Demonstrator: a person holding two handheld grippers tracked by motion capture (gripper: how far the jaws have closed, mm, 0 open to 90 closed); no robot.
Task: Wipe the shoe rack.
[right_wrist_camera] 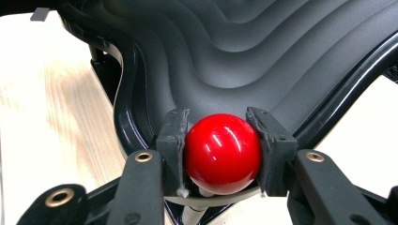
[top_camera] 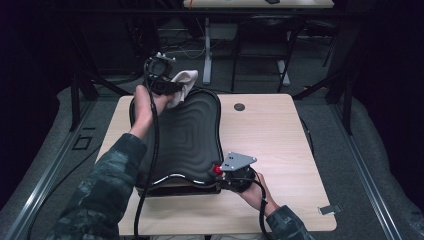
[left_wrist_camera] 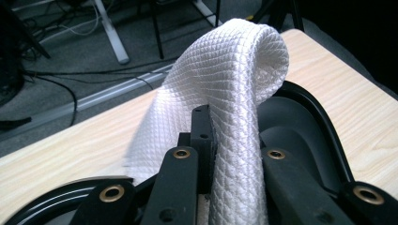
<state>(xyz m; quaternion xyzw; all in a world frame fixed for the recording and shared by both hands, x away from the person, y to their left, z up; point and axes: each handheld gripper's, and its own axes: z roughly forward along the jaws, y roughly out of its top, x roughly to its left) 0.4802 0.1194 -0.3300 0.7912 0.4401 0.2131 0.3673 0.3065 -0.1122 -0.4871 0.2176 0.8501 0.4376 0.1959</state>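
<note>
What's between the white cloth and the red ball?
High view: the black ridged tray spans that stretch, its stepped surface bare. The white cloth is at its far edge in the left gripper; the red ball is at the near corner.

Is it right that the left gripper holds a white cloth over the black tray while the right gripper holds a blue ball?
Not quite: the ball is red, not blue, as the right gripper view shows. The rest stands: the left gripper holds the white cloth over the black tray, and the right gripper holds the ball.

Cloth's (left_wrist_camera: 220,93) lower end behind claw (left_wrist_camera: 206,136)
</note>
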